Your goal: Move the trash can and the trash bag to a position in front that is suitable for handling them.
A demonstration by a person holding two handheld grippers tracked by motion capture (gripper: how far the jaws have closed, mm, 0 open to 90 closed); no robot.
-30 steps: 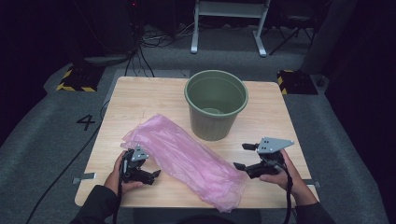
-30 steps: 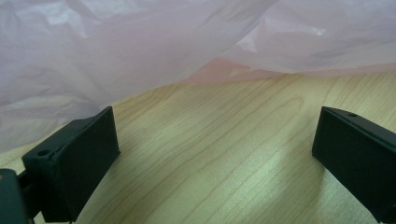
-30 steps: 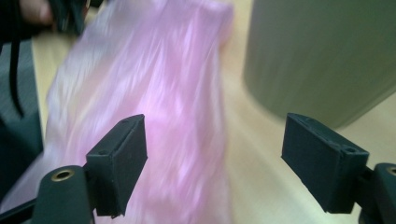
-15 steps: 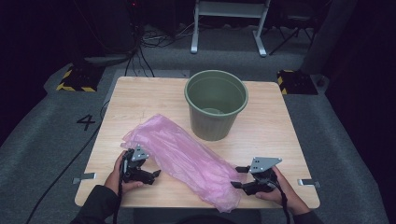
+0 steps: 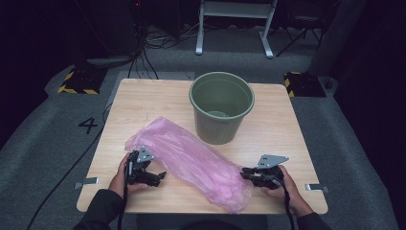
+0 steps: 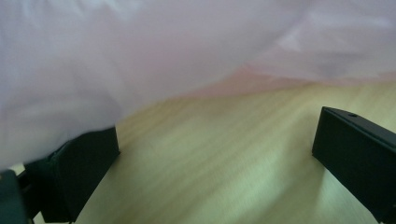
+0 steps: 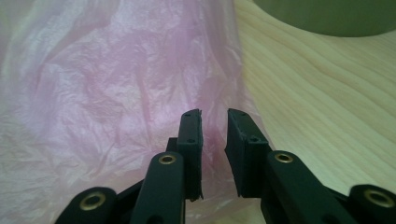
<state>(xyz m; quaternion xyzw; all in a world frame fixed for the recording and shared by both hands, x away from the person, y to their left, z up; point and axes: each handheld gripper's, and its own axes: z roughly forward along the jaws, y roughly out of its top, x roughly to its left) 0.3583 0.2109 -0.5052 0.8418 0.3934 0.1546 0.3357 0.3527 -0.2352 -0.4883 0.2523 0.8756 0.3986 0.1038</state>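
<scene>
A crumpled pink plastic bag (image 5: 191, 163) lies slantwise across the front of the wooden table (image 5: 277, 124). A green bucket (image 5: 221, 108) stands upright behind it. My left gripper (image 5: 158, 178) rests at the bag's left side, jaws wide apart; in the left gripper view (image 6: 215, 154) the bag (image 6: 187, 46) drapes over the left finger (image 6: 84, 172). My right gripper (image 5: 244, 172) sits low at the bag's right end. Its jaws have just been closing and stand a narrow gap apart (image 7: 214, 116), with the bag's edge (image 7: 116, 84) in and behind that gap.
The bucket's base (image 7: 327, 16) shows at the top right of the right gripper view. Bare wood (image 7: 327, 116) lies to the right of the bag. Around the table is grey floor with cables, a marked "4" (image 5: 88, 125) and a white stand (image 5: 234, 24) behind.
The right gripper has come down to the table at the bag's right end and its jaws have narrowed. The left gripper and the bag have stayed put.
</scene>
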